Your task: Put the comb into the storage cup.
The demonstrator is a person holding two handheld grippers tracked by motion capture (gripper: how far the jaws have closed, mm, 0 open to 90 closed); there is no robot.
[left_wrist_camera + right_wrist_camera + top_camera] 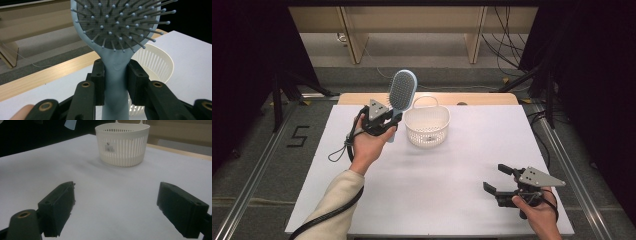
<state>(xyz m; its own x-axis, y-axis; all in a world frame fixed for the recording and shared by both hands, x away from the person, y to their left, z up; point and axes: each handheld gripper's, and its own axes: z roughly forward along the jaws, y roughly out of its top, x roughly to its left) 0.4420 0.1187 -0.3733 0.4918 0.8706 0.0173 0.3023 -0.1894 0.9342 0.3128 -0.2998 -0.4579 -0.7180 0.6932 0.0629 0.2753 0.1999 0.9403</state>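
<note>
I'm holding the brush (402,92) upright by its handle in my left gripper (388,120), just beside the basket (427,127); the bristles may be catching its rim, tipping it.

One hairbrush (402,90), one basket (427,131), two claws

Pale blue hairbrush (402,92), white slatted basket (427,127)

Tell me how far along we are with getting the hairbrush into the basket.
Done: the left claw is clamped on the handle of the blue hairbrush, which is lifted off the table. In hand: it is held upright just left of the white basket. Left: move it over the rim and release. The right claw sits open, apart.
</note>
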